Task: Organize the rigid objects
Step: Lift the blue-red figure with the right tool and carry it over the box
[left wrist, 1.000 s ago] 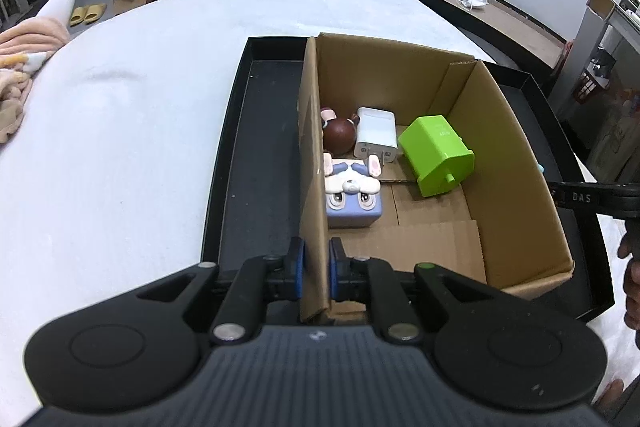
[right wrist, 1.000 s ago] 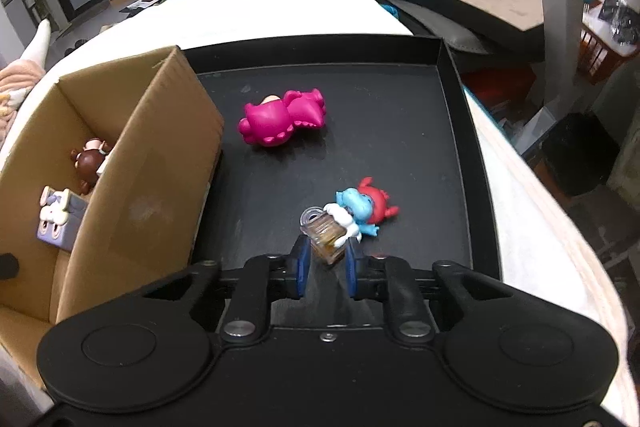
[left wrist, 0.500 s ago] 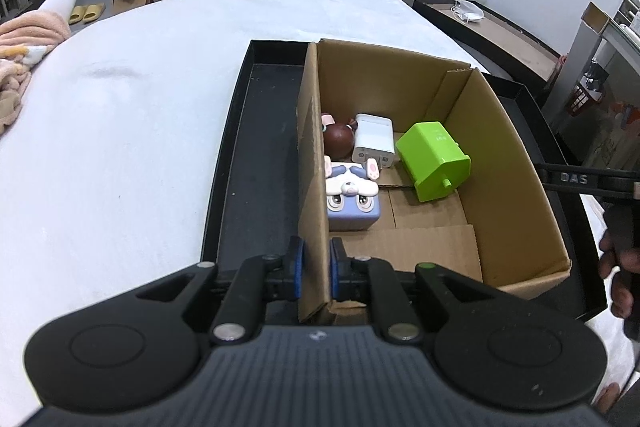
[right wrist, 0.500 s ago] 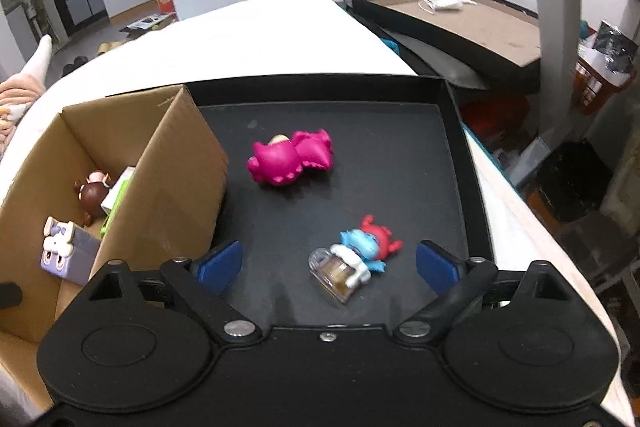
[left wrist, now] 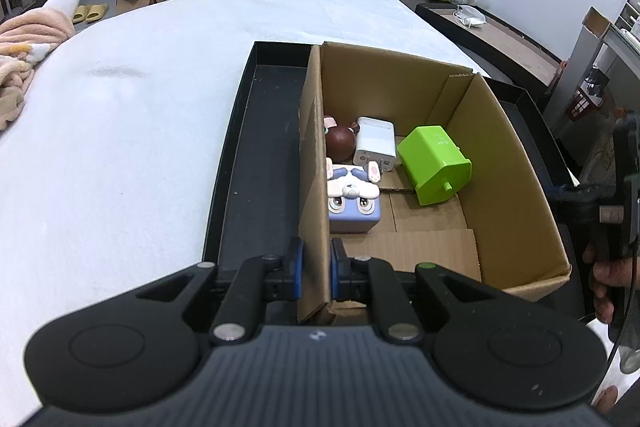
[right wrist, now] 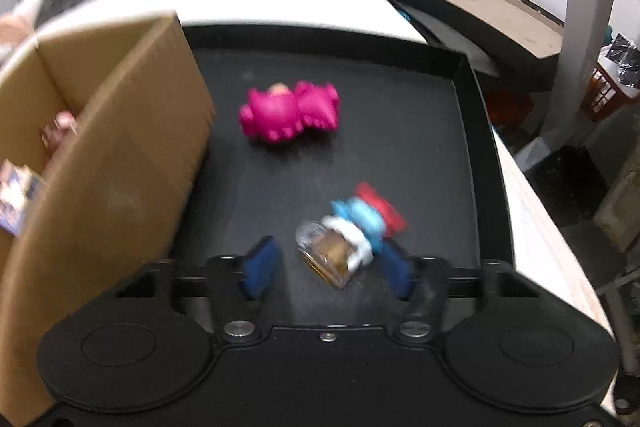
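Cardboard box [left wrist: 500, 163] wall | pinched by left gripper [left wrist: 315, 269] | smooth plastic figures inside

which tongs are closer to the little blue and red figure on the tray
Right. The right tongs have just been closing around the blue and red figure, which lies between the pads. The left tongs are clamped on the cardboard box wall, across the box.

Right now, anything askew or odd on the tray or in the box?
Two figures lie on their sides on the black tray, outside the cardboard box: the pink figure and the blue-and-red figure, which sits between the right tongs, jaws just closing, not yet pressing. The left tongs pinch the box wall.
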A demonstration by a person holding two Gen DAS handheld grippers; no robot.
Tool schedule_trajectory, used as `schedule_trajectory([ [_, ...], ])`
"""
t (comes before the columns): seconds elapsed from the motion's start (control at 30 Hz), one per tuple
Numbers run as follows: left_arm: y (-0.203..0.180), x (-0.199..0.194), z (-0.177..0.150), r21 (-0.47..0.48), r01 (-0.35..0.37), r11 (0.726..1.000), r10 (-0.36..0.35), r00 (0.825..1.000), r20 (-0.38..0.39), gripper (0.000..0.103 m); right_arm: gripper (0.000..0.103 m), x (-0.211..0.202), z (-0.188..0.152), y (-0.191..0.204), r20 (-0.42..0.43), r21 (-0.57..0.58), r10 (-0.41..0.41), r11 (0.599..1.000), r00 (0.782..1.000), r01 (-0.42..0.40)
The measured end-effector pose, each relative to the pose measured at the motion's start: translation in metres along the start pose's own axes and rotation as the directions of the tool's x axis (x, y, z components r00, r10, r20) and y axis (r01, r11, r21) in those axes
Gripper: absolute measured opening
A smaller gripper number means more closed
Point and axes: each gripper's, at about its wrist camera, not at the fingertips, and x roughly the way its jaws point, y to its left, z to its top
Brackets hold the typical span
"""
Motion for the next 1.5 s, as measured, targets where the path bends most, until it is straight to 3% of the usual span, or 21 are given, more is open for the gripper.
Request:
schedule_trajectory([
  [0.47, 0.006, -0.002, -0.001, -0.023, 0.022, 1.0, -0.021, 1.0, 0.012, 0.013, 0.039, -0.037, -0.002, -0.004, 0.04, 0.019, 0.027, 0.999, 0.999, -0.028],
  [0.57, 0.008, -0.003, -0.001, -0.029, 0.029, 0.999, -0.029, 1.0, 0.012, 0.013, 0.03, -0.052, 0.003, -0.001, 0.057, 0.002, 0.038, 0.999, 0.998, -0.038],
  [1.03, 0.011, -0.002, -0.002, -0.045, 0.053, 0.998, -0.052, 0.998, 0.019, 0.013, 0.029, -0.094, 0.009, 0.025, 0.109, -0.098, 0.065, 0.994, 0.992, -0.054],
  [1.5, 0.011, -0.001, -0.001, -0.046, 0.059, 0.997, -0.058, 0.998, 0.02, 0.013, 0.029, -0.142, 0.053, 0.071, 0.195, -0.207, 0.146, 0.973, 0.97, -0.105],
])
